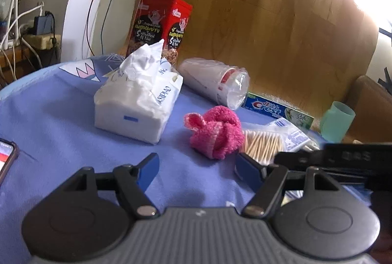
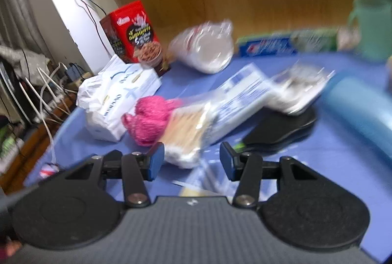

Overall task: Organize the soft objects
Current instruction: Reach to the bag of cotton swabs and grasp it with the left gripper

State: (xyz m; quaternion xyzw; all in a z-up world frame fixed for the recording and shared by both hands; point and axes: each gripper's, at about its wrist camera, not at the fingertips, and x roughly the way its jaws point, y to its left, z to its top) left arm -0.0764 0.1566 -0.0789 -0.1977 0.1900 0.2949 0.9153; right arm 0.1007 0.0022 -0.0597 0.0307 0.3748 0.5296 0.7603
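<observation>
A fuzzy pink sock bundle lies on the blue cloth, just ahead and to the right of my left gripper. That gripper is open with only cloth between its blue pads. A white soft tissue pack sits left of the sock. A clear bag of cotton swabs touches the sock's right side. Its white end reaches into the gap of my right gripper, near the left pad. The right pad stands clear of it, so this gripper is open. The right wrist view is blurred.
At the back stand a red snack box, a sleeve of plastic cups on its side, a Crest toothpaste box and a green cup. A phone lies far left. A black oval object and a blue roll lie right.
</observation>
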